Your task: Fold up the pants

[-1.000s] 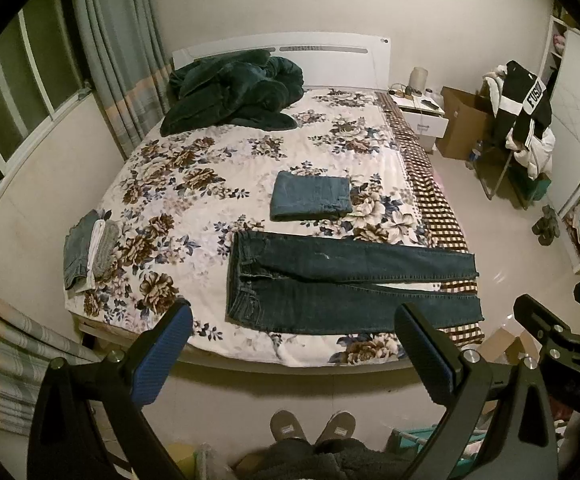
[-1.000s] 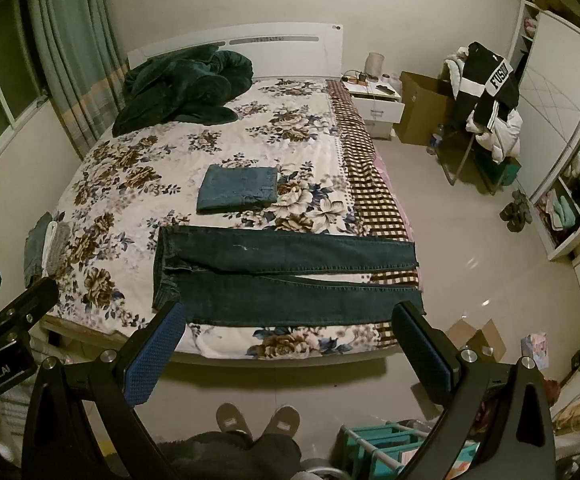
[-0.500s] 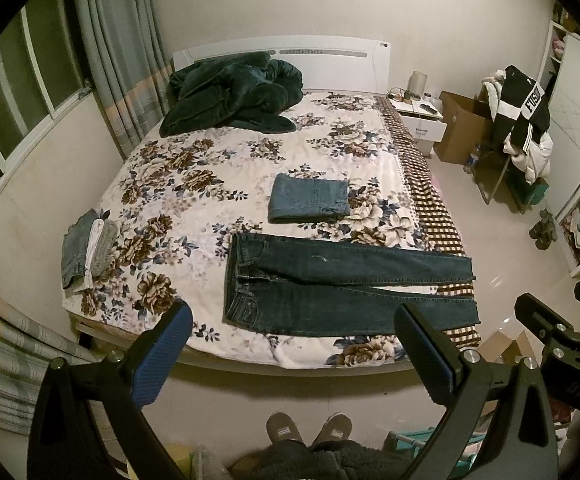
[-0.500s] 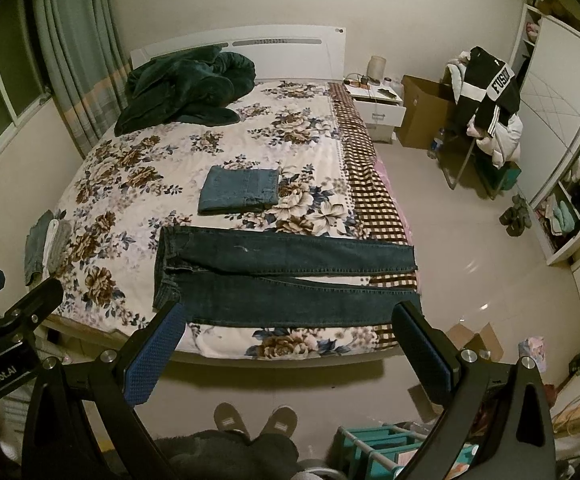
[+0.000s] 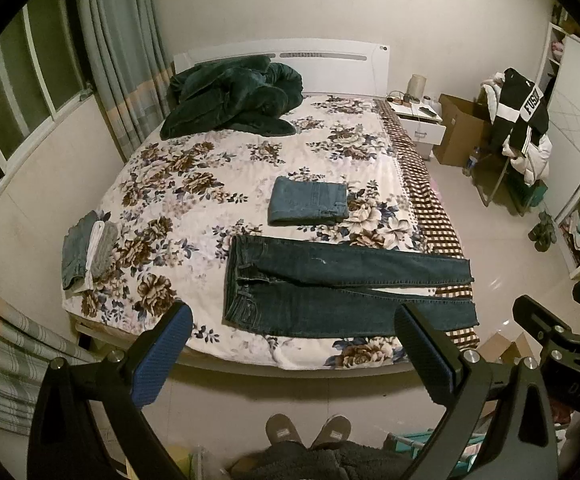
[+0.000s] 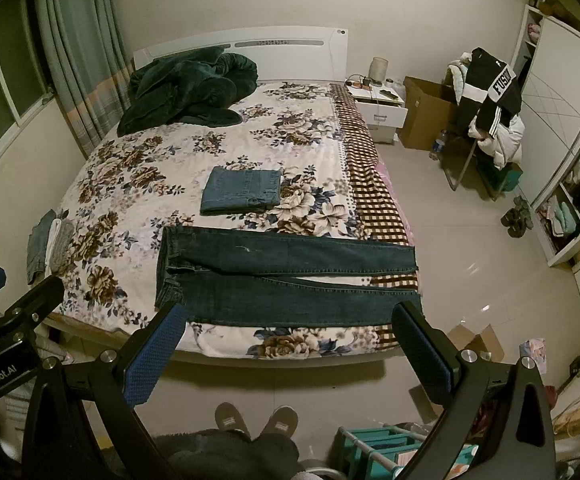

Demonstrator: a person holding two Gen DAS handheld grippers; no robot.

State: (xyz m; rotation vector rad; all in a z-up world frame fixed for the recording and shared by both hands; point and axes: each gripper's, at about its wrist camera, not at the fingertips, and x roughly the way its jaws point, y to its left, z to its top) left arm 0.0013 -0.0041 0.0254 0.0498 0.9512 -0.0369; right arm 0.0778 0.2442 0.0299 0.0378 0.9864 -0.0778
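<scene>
Dark blue jeans [image 5: 342, 288] lie flat across the near end of the floral bed [image 5: 218, 168], waist to the left and both legs stretched to the right; they also show in the right wrist view [image 6: 286, 276]. My left gripper [image 5: 294, 344] is open and empty, held above the floor in front of the bed's near edge. My right gripper [image 6: 290, 340] is open and empty too, beside it to the right. Neither touches the jeans.
A folded lighter-blue pair of jeans [image 5: 310, 200] lies mid-bed. Small folded clothes [image 5: 90, 248] sit at the left edge. A dark green blanket [image 5: 234, 100] is heaped at the headboard. A nightstand [image 6: 378, 108], a cardboard box [image 6: 426, 116] and a clothes-laden chair [image 6: 486, 112] stand right.
Both views have shifted slightly, with the bed sitting a little higher in the frame. The jeans have not moved and both grippers stay open.
</scene>
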